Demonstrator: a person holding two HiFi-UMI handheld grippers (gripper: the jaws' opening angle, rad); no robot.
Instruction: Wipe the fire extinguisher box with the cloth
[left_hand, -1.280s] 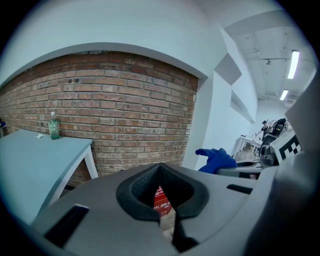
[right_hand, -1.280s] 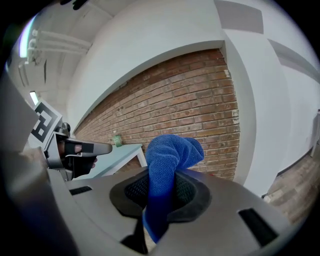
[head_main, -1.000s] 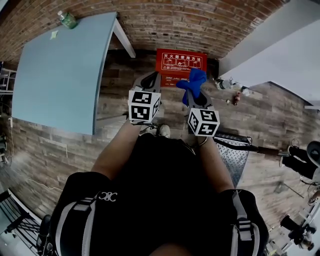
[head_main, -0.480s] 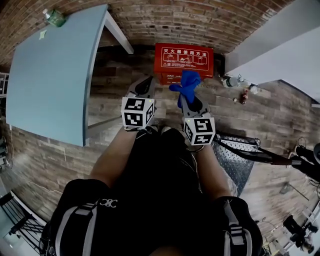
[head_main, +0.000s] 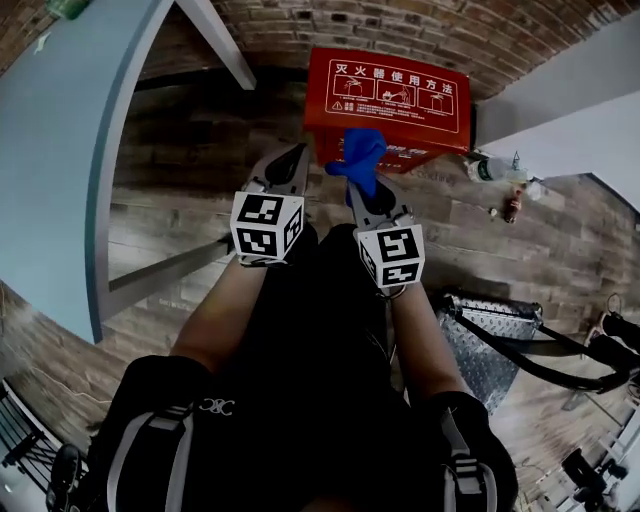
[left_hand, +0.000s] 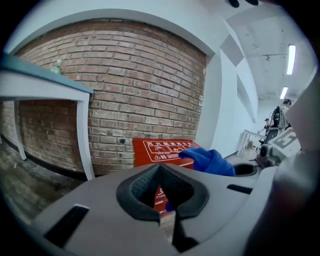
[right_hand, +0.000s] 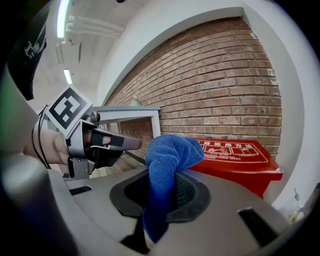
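Note:
A red fire extinguisher box (head_main: 388, 98) with white printed instructions on its lid stands on the floor against the brick wall; it also shows in the left gripper view (left_hand: 162, 150) and the right gripper view (right_hand: 235, 157). My right gripper (head_main: 358, 180) is shut on a blue cloth (head_main: 358, 155), which bunches above the jaws (right_hand: 167, 160) just short of the box's front edge. My left gripper (head_main: 292, 165) is beside it to the left, its jaws closed on nothing, pointing at the box.
A light blue table (head_main: 60, 150) with white legs (head_main: 215, 40) stands to the left against the brick wall (head_main: 420, 25). Bottles (head_main: 495, 170) lie on the wooden floor right of the box. A metal plate (head_main: 485, 340) and a dark bar lie at the right.
The view has closed in on the red box, which now looms larger. Both grippers have come forward, and the blue cloth now reaches the box's front edge.

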